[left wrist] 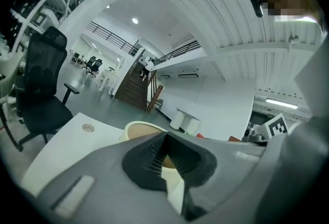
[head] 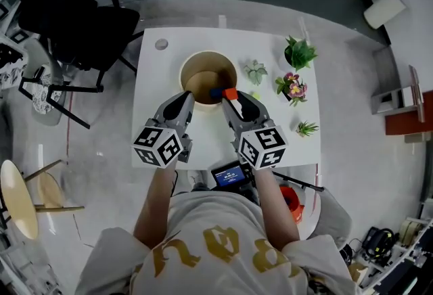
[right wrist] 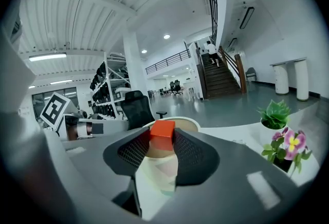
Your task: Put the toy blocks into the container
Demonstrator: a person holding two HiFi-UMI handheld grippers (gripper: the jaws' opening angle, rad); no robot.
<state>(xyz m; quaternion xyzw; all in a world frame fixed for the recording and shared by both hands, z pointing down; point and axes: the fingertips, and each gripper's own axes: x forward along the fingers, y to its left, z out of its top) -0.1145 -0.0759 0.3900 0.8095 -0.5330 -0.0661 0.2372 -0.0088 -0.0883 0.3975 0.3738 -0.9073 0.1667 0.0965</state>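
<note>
A round tan container (head: 184, 70) stands on the white table (head: 155, 124); a blue block (head: 215, 93) lies inside near its front rim. My right gripper (head: 229, 97) is shut on an orange-red block (head: 231, 93) and holds it at the container's front rim. In the right gripper view the block (right wrist: 162, 130) sits between the pads of my right gripper (right wrist: 162, 138), with the container (right wrist: 193, 123) right behind. My left gripper (head: 187, 97) hangs at the container's front left edge, its tips together and nothing in them. The left gripper view shows my left gripper (left wrist: 165, 138) in front of the container (left wrist: 140, 126).
Small potted plants (head: 299, 53) (head: 291, 86) (head: 256, 72) (head: 306, 128) stand along the table's right side. A cable grommet (head: 161, 44) sits at the far left corner. A small screen device (head: 230, 174) rests at the near edge. A black office chair (head: 74, 16) stands left of the table.
</note>
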